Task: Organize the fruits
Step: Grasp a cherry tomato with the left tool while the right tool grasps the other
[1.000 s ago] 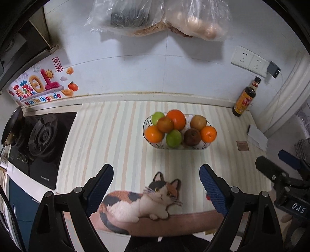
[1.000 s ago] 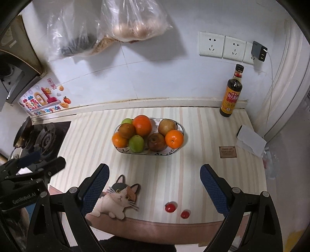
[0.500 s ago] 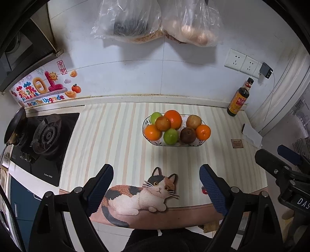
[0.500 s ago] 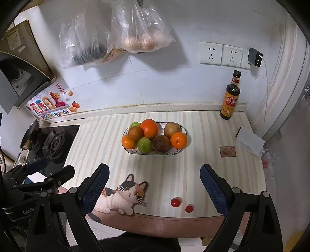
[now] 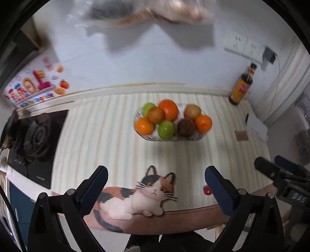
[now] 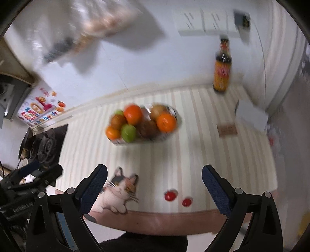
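Observation:
A white bowl (image 5: 201,135) heaped with oranges, green and brown fruits stands mid-counter; in the blurred right wrist view the bowl (image 6: 174,112) shows too. Two small red tomatoes (image 6: 170,196) (image 6: 187,202) lie loose near the counter's front edge; one tomato (image 5: 207,190) peeks past my left finger. My left gripper (image 5: 156,180) hovers over the cat picture (image 5: 135,195), its jaws opening with nothing between them. My right gripper (image 6: 154,179) hangs open and empty above the front edge, just behind the tomatoes.
A gas hob (image 5: 36,139) fills the left end of the striped counter. A dark sauce bottle (image 5: 242,86) stands at the back right by wall sockets (image 5: 244,45). A white box (image 6: 251,115) and a small brown card (image 6: 227,130) lie at the right. Plastic bags (image 5: 147,11) hang above.
Both grippers have dropped closer to the counter after a brief rise, so bowl and cat picture look larger. The right view has rolled and blurred. Left jaws stand slightly wider.

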A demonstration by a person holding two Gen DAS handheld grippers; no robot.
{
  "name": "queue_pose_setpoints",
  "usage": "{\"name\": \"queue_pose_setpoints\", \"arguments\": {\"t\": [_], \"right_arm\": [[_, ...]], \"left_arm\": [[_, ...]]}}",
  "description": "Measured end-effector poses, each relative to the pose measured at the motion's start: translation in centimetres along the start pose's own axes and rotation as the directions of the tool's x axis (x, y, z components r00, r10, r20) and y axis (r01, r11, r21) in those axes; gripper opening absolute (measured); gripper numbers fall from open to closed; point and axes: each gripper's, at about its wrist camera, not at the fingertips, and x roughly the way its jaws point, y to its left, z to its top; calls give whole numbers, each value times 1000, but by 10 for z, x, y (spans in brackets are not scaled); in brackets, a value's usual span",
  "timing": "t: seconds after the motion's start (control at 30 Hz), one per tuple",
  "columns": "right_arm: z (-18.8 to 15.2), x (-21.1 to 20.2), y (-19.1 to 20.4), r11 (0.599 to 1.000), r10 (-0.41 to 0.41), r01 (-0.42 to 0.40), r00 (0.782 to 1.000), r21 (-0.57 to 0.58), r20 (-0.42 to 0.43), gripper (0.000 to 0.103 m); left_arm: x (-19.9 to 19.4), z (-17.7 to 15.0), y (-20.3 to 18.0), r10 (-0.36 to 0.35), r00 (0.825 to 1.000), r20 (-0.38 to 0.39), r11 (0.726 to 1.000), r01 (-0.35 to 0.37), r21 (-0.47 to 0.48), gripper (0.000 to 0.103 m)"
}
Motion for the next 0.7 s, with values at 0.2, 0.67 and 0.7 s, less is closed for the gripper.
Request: {"name": "queue_pose_setpoints", "arguments": {"t": [0.2,0.67,0.7], "right_arm": [[-44,90,-62,994,-11,33,980,108,-200,99],[-109,182,-107,988,51,-5,956,157,-290,61],[-109,184,-108,988,57,-12,956,157,-288,60]], "left_arm": [[79,-16,-38,21,988,-155,993,-3,117,102],[198,-69,-66,49,899,-436,984,32,175,102],[199,-68,-68,44,898,-438,984,36,174,102]]}}
